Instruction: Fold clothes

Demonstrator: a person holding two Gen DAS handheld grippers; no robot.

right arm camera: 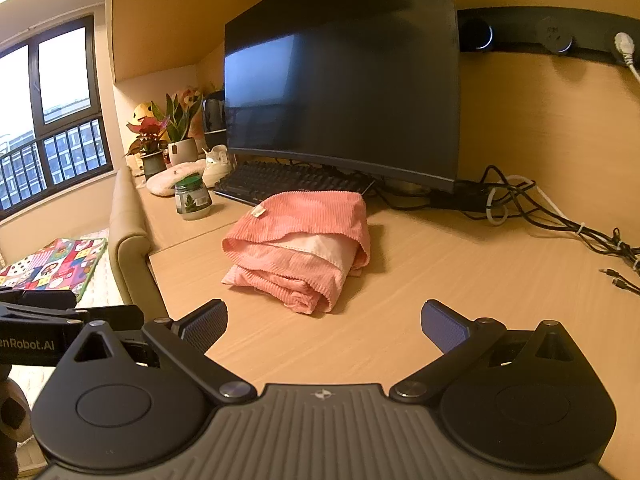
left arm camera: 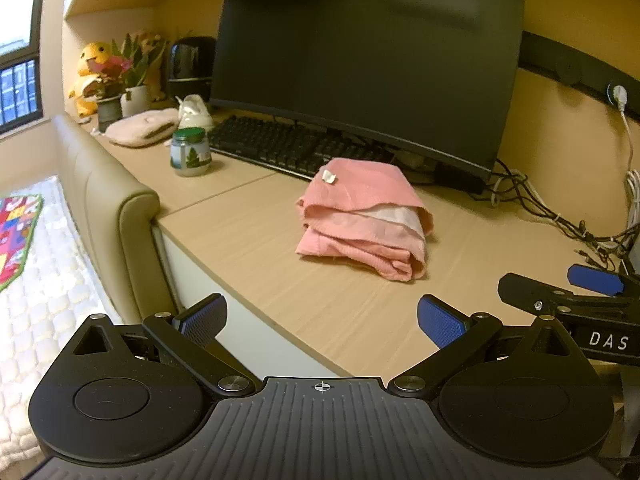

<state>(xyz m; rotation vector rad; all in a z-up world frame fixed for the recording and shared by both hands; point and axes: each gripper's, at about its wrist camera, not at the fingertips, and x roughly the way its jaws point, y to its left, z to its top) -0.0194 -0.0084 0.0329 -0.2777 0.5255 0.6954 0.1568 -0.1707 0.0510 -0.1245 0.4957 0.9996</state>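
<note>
- Blue-padded fingers (left arm camera: 440,322) of the left gripper (left arm camera: 322,320) are spread wide near the lens, with nothing between them; they hang over the front edge of the desk (left arm camera: 248,240).
- Ahead of that gripper, and well apart from it, lies the pink garment (left arm camera: 362,220), folded into a thick stack on the desk, with a pale lining showing between its layers and a small white tag (left arm camera: 329,176) on top.
- From the right wrist view, the right gripper (right arm camera: 324,322) is likewise spread wide and holds nothing; the pink garment (right arm camera: 300,244) sits just ahead of it, slightly toward its left finger, not touching.
- At the right edge of the left wrist view, the right gripper (left arm camera: 560,284) shows beside the left one, 1 blue pad visible.
- Behind the garment sits a black keyboard (left arm camera: 292,146), with the far edge of the stack close against it, and a large dark monitor (left arm camera: 360,52) stands over both.
- Left of the keyboard stands a glass jar (left arm camera: 191,152) with a green lid; farther back are a cream knitted item (left arm camera: 142,128), potted plants (left arm camera: 128,76) and a yellow plush toy (left arm camera: 90,76).
- Tangled cables (right arm camera: 552,216) run along the desk's right rear.
- Off the desk's left end is a beige padded headboard (left arm camera: 108,204), with a colourful patterned cloth (right arm camera: 56,262) on the white bedding beyond it.
</note>
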